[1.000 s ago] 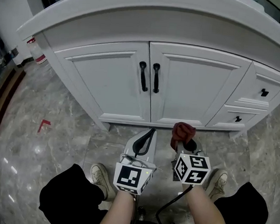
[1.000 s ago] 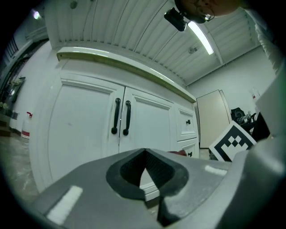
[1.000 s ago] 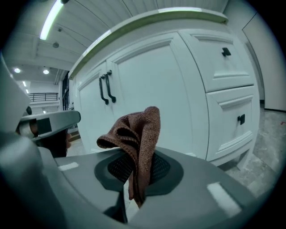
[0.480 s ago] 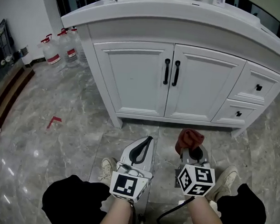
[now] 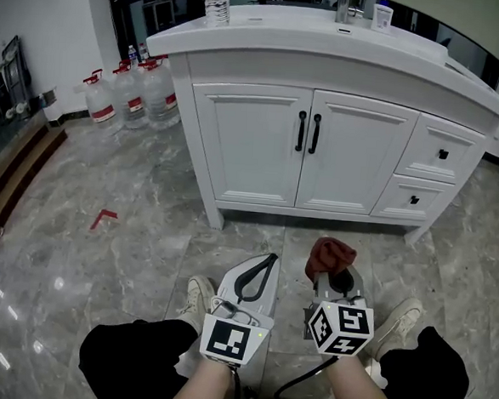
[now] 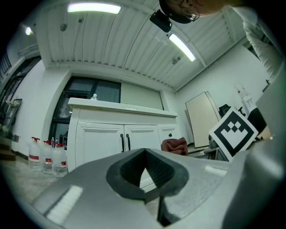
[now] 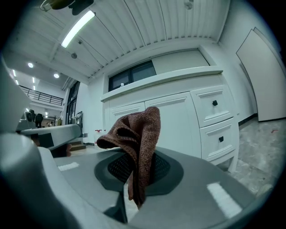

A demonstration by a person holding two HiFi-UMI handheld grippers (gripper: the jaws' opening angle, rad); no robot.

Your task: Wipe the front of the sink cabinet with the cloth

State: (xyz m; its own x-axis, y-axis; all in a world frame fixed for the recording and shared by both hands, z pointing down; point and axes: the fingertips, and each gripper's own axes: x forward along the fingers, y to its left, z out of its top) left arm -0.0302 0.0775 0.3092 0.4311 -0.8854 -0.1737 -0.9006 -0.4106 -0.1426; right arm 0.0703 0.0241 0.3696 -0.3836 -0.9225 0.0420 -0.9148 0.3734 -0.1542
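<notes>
The cloth [image 5: 329, 253] is a reddish-brown, coarse-woven rag, bunched into a crumpled knot with soft folds. It sits at about 4 o'clock in the head view. The right gripper [image 5: 334, 273] has its jaws closed on it. In the right gripper view one flap of the cloth [image 7: 138, 134] droops over to 9 o'clock and a narrow tail hangs down between the pads. The left gripper [image 5: 257, 276], at 6 o'clock, has its jaws pressed together on nothing. The white sink cabinet [image 5: 253, 143] stands at 12 o'clock, well apart from the cloth, doors closed. How much cloth lies inside the grip is hidden by the pads. The faucet on the cabinet's top is cut off by the frame.
</notes>
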